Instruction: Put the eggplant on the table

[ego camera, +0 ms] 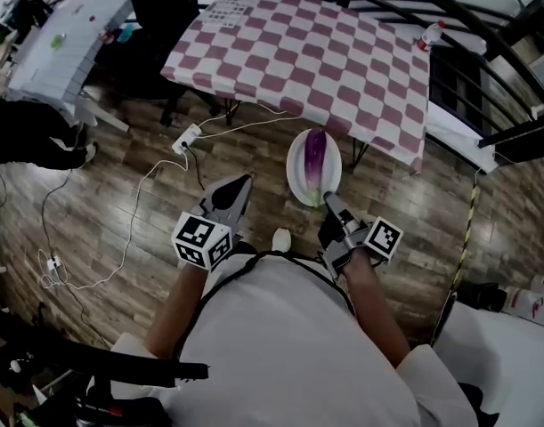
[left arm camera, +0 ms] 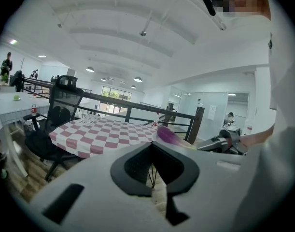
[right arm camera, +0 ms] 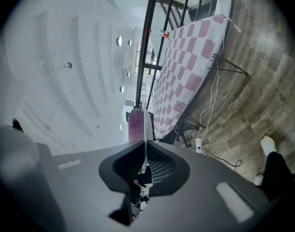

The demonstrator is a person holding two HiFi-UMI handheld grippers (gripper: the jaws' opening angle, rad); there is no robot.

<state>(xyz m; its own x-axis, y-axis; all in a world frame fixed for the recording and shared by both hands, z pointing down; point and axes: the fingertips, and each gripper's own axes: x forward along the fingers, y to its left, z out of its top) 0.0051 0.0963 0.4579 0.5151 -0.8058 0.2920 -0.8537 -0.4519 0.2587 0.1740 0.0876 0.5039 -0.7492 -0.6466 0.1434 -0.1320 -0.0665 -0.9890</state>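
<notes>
While the person stands on the brown wood floor (ego camera: 102,203), the right gripper (ego camera: 329,201) pinches the near edge of a white plate (ego camera: 298,172). The purple eggplant (ego camera: 316,157) lies on that plate, with its long side pointing at the table (ego camera: 325,60). The plate is up in the air near the table's edge, not on the table. The table has a pink and white checked cloth on it.

Seen from the right gripper view, the plate (right arm camera: 146,122) is a thin white line held tight between the two jaws. The eggplant (right arm camera: 135,124) sits on one side of it, with the checked table (right arm camera: 183,71) behind.

The left gripper (ego camera: 239,185) is beside the plate and does not touch it. Its jaws are pressed together and hold nothing. In the left gripper view the eggplant (left arm camera: 167,135) peeks over the top of the gripper. The table (left arm camera: 101,132) and a black chair (left arm camera: 60,110) are farther back. A white power strip (ego camera: 187,138) with a white cord lies on the floor by the table
</notes>
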